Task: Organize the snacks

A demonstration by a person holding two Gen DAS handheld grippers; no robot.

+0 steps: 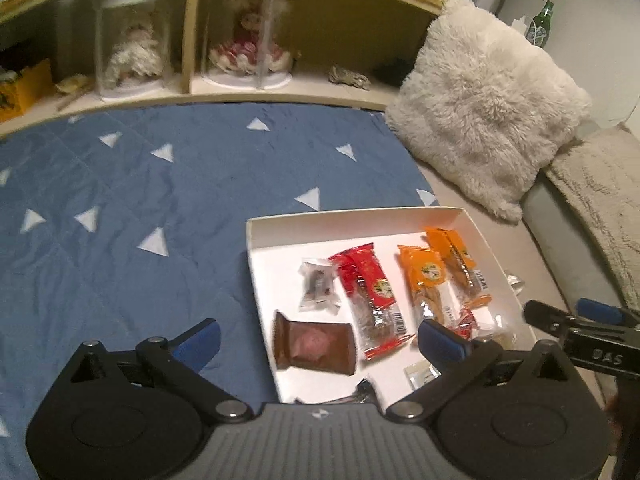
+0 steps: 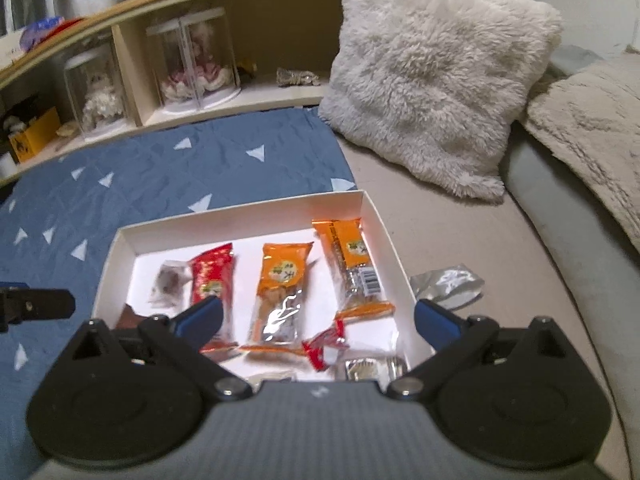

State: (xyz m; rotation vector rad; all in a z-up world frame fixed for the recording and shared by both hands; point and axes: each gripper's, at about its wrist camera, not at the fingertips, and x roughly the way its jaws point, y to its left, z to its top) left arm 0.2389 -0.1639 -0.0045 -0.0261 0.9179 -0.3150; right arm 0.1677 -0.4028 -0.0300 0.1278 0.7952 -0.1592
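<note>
Lying in a shallow white box (image 2: 372, 216) on the bed, the snacks mostly run lengthwise from its near edge to its far wall. In the right wrist view, the red pack (image 2: 212, 280) and the two orange packs (image 2: 280, 288) (image 2: 352, 264) lie side by side, long axes roughly parallel, coloured ends toward the far wall and clear ends toward the camera. A small clear packet (image 2: 166, 284) sits left of the red one. A brown packet (image 1: 314, 344) lies crosswise near the front left corner, seen whole only from the left wrist.

The box straddles the blue quilt (image 1: 120, 200) and the grey cover (image 2: 460, 240); a silver wrapper (image 2: 448, 284) lies outside, just beside its right wall.

The left gripper (image 1: 320, 340) and the right gripper (image 2: 316, 320) both stand fully spread above the box, nothing between their fingers. Small red and silver sweets (image 2: 324, 350) at the near edge are blurred and partly hidden by the gripper bodies; their print cannot be read.
</note>
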